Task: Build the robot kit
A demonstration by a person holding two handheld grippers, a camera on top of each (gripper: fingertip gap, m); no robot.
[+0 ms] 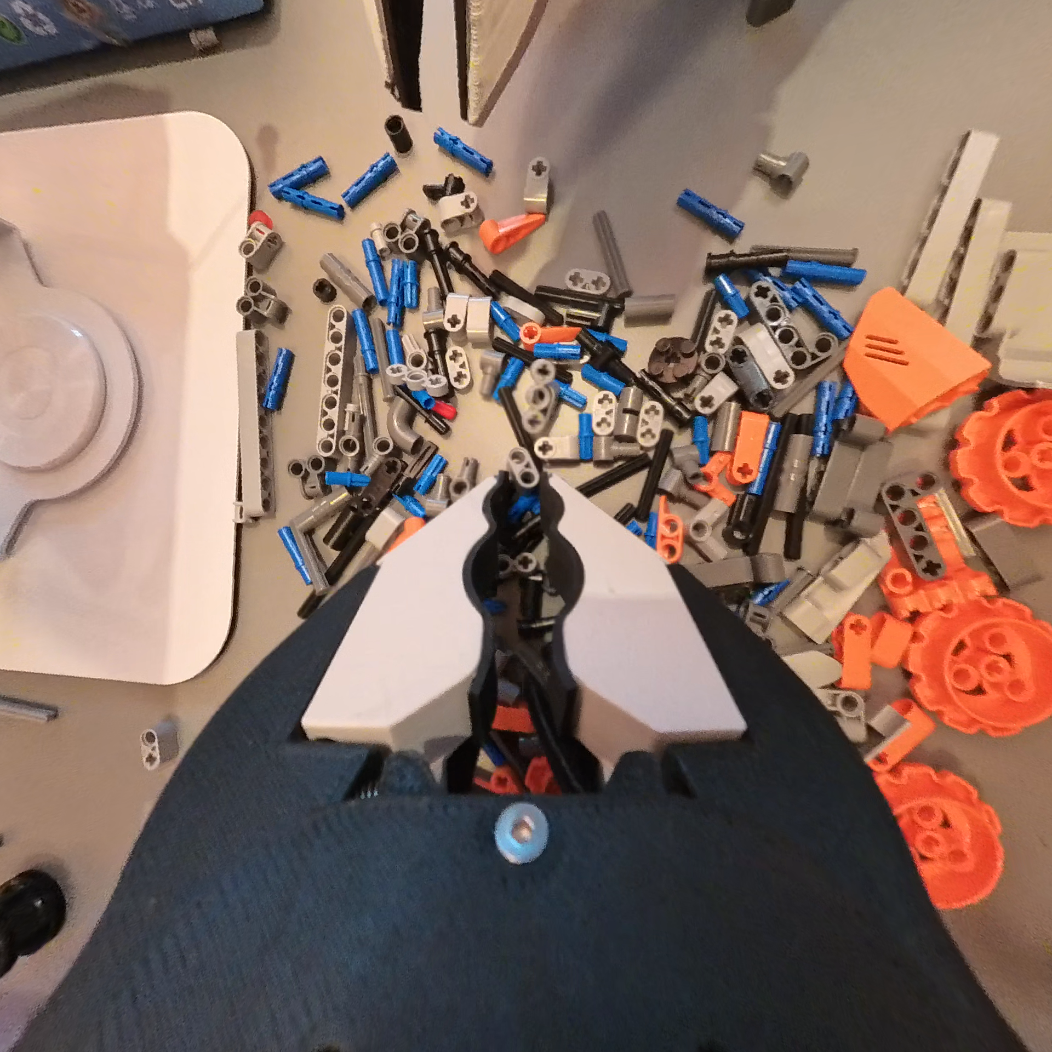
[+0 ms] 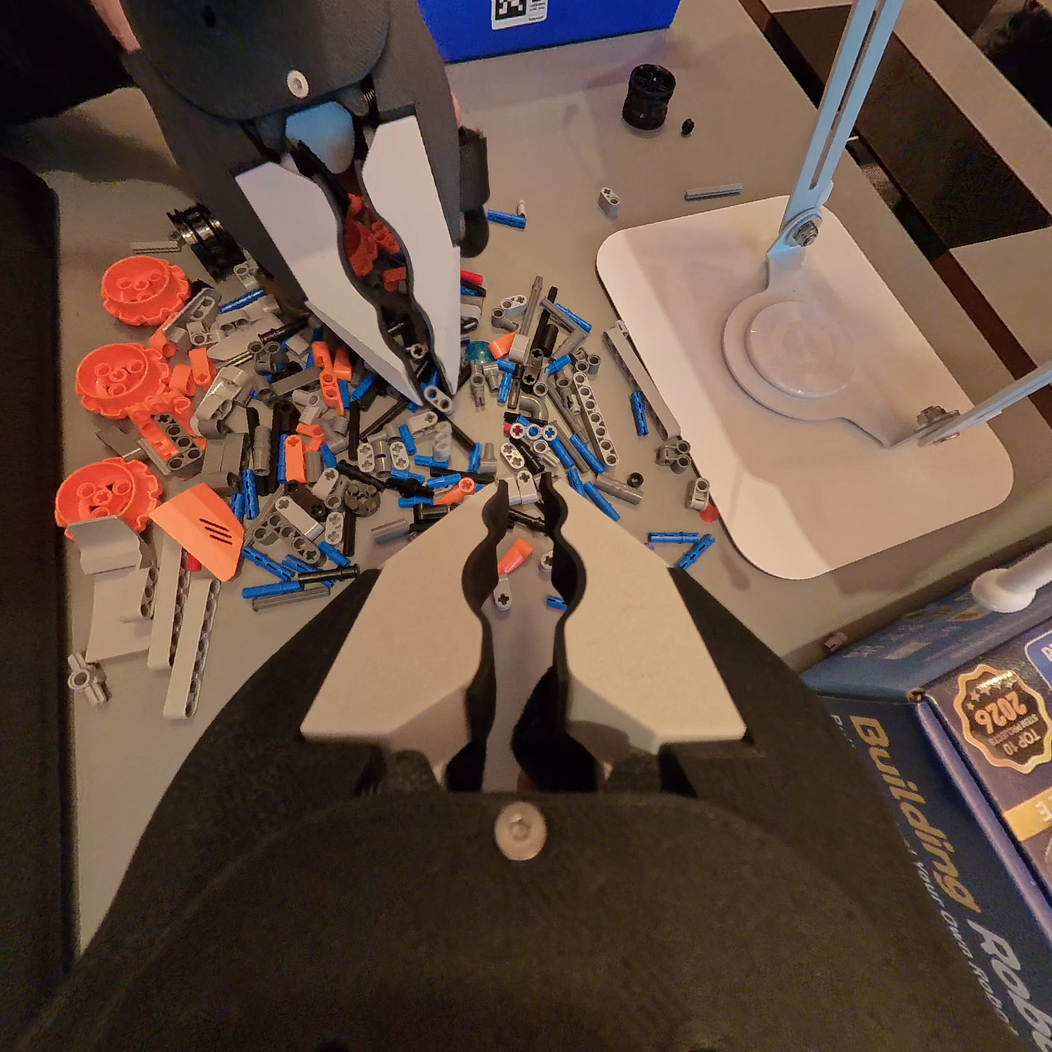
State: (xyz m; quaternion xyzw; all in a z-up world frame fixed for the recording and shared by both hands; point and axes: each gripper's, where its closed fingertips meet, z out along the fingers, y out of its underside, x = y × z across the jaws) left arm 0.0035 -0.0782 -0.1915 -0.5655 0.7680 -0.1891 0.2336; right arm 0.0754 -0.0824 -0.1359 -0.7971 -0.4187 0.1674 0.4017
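Observation:
A pile of small building-kit parts [image 1: 626, 370], blue pins, black axles, grey beams and orange pieces, lies on the grey table [image 1: 711, 114]. My left gripper [image 1: 522, 479] is shut on a small grey two-hole connector [image 1: 524, 472] and holds it at its tips just above the pile. The right wrist view shows the same left gripper [image 2: 439, 398] with the connector [image 2: 437, 397]. My right gripper [image 2: 522, 488] hovers over the pile's near edge [image 2: 398, 455] with its jaws a narrow gap apart and nothing between them. An orange piece [image 2: 515, 555] lies below it. Its fingers [image 1: 495, 57] show at the top of the left wrist view.
Three orange toothed wheels [image 2: 122, 378] and an orange panel [image 2: 199, 526] lie on one side of the pile, with long grey beams [image 2: 182, 637]. A white stand base [image 2: 825, 512] with a metal arm borders the other side. Blue boxes [image 2: 968, 825] stand beside my right gripper. A black hub [image 2: 649, 94] stands farther off. One gripper's finger ends stand about 10 cm off the other's. The orange piece [image 2: 515, 555] lies around 6 cm away from my right fingertips. It turns up in the left wrist view [image 1: 505, 230] as well.

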